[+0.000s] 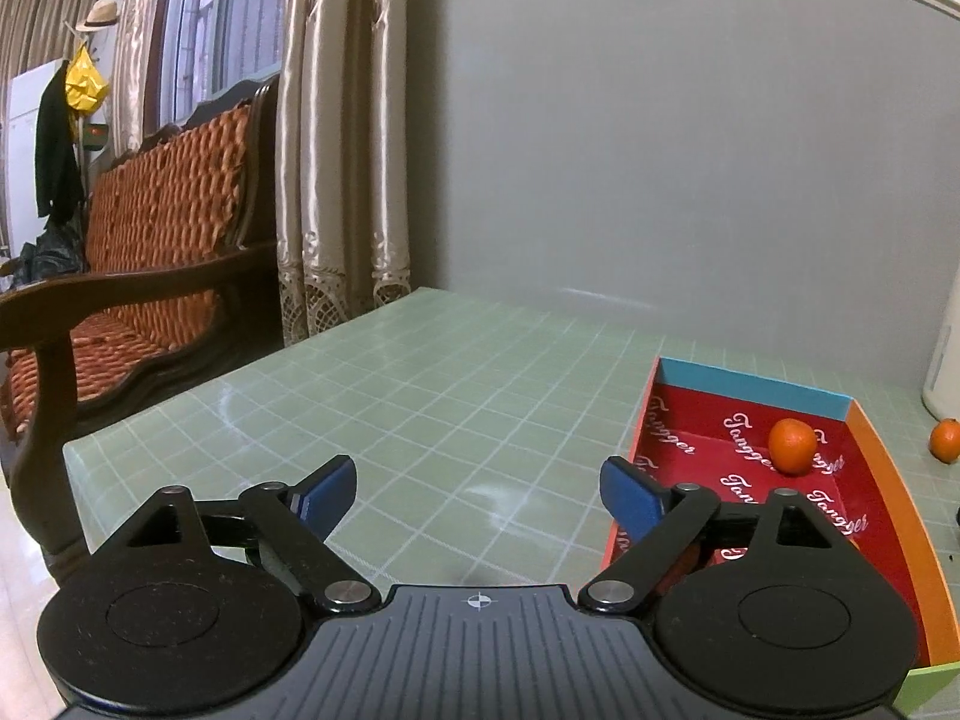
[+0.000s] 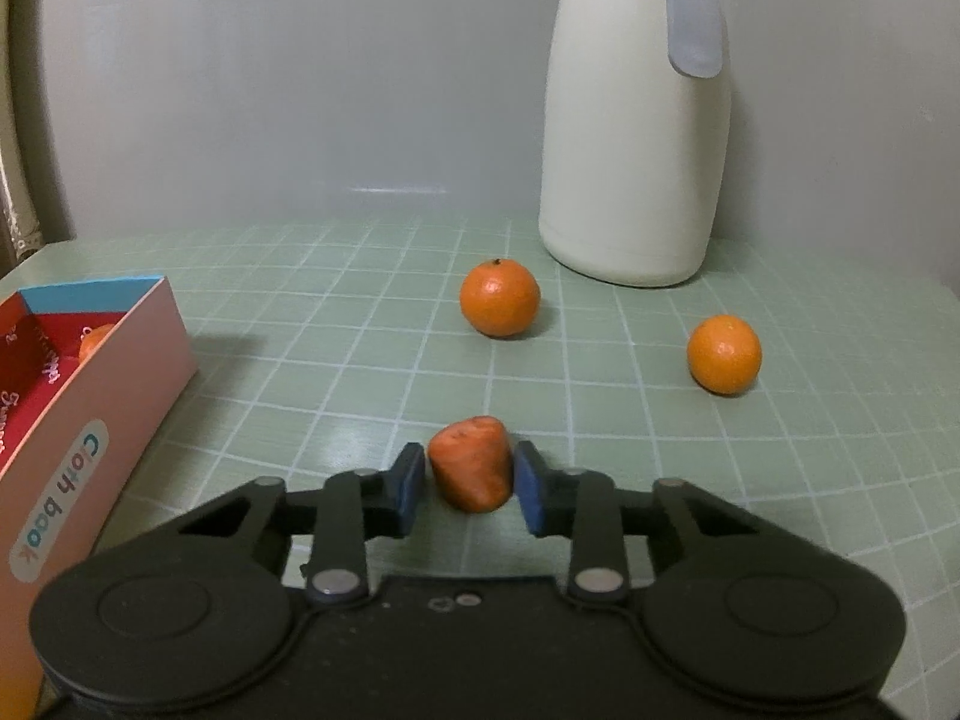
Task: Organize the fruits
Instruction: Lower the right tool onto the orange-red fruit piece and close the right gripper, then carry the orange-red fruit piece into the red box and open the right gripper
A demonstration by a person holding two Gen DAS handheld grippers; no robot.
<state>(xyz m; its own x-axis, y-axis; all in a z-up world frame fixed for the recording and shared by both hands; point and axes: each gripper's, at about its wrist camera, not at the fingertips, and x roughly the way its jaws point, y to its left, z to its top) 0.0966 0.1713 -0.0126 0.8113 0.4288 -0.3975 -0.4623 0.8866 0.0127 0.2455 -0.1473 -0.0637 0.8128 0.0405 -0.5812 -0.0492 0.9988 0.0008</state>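
My right gripper is shut on an orange carrot piece, held just above the green tiled table. Two mandarins lie ahead of it: one in the middle, one to the right. The open box with a red "Tangger" lining stands at the left with a mandarin inside. My left gripper is open and empty over the table, left of the same box. In the left wrist view one mandarin lies in the box and another mandarin lies outside it, at the right.
A tall cream thermos jug stands at the back right against the grey wall. A wooden bench with an orange cushion and curtains are beyond the table's left edge.
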